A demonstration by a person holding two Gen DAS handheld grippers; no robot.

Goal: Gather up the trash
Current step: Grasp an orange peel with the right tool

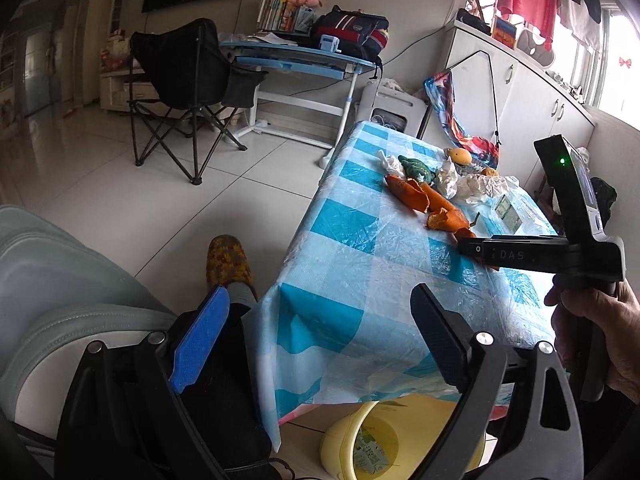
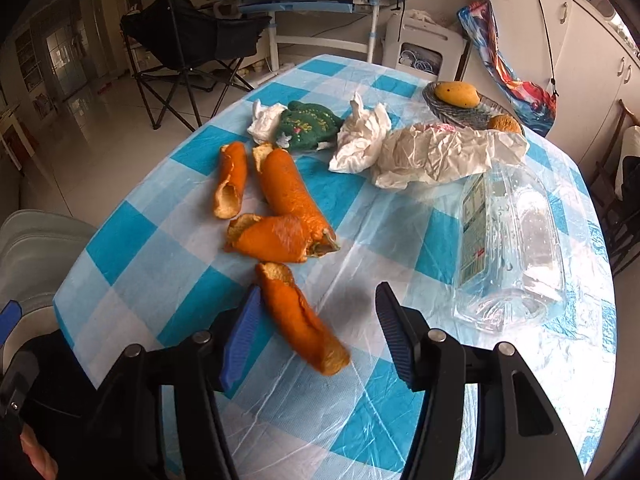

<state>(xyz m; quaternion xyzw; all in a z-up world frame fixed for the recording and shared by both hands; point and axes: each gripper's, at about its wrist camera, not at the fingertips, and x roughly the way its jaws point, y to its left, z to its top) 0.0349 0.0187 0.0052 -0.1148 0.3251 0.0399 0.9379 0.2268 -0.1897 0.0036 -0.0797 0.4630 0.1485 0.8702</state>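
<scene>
Orange peels [image 2: 280, 196] lie on the blue-and-white checked tablecloth [image 2: 132, 240]. One more peel [image 2: 296, 312] sits between the jaws of my right gripper [image 2: 320, 292]. It is beside the blue left pad and well apart from the right pad, so the gripper is open. Behind the peels are white tissues [image 2: 360, 136], a green wrapper [image 2: 310, 122], crumpled paper [image 2: 440, 152] and a flattened clear bottle [image 2: 508, 240]. My left gripper [image 1: 320, 296] is wide open and empty above the table's near edge. A yellow bin [image 1: 360, 440] stands on the floor below it.
A plate [image 2: 448, 112] holding a mango [image 2: 456, 94] sits at the table's far side. The person's leg [image 1: 60, 280] and slipper [image 1: 228, 258] are left of the table. A folding chair [image 1: 180, 80], a desk [image 1: 296, 56] and cabinets [image 1: 532, 96] stand farther off.
</scene>
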